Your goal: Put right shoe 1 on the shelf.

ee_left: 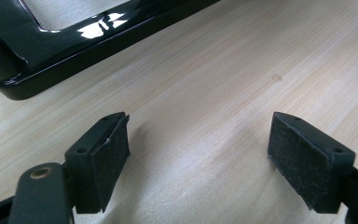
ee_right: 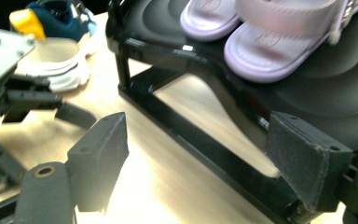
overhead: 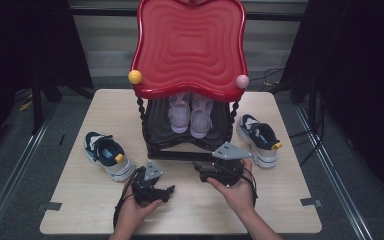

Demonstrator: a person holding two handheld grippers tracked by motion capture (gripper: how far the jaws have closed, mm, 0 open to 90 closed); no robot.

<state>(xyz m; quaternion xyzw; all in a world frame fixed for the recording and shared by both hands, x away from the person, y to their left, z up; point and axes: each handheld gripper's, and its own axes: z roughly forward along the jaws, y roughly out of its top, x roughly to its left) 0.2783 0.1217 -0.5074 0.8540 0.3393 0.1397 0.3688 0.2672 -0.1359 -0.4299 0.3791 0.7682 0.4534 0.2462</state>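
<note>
A pair of lilac sandals (overhead: 191,115) (ee_right: 270,46) stands on the black lower shelf (overhead: 155,120) of a shoe rack with a wavy red top (overhead: 190,45). One navy and white sneaker (overhead: 107,155) (ee_right: 56,51) lies on the table left of the rack, its mate (overhead: 260,140) to the right. My left gripper (overhead: 168,190) (ee_left: 198,158) is open over bare wood near the rack's base bar (ee_left: 51,56). My right gripper (overhead: 200,169) (ee_right: 198,158) is open too, its jaws level with the rack's front bar (ee_right: 191,135), nothing between them.
The light wooden table (overhead: 280,200) has bare room along its front edge. A yellow ball (overhead: 135,77) and a pink ball (overhead: 242,81) stick out at the red top's corners. The left gripper's body (ee_right: 0,93) sits close to the right gripper's left jaw. Dark floor surrounds the table.
</note>
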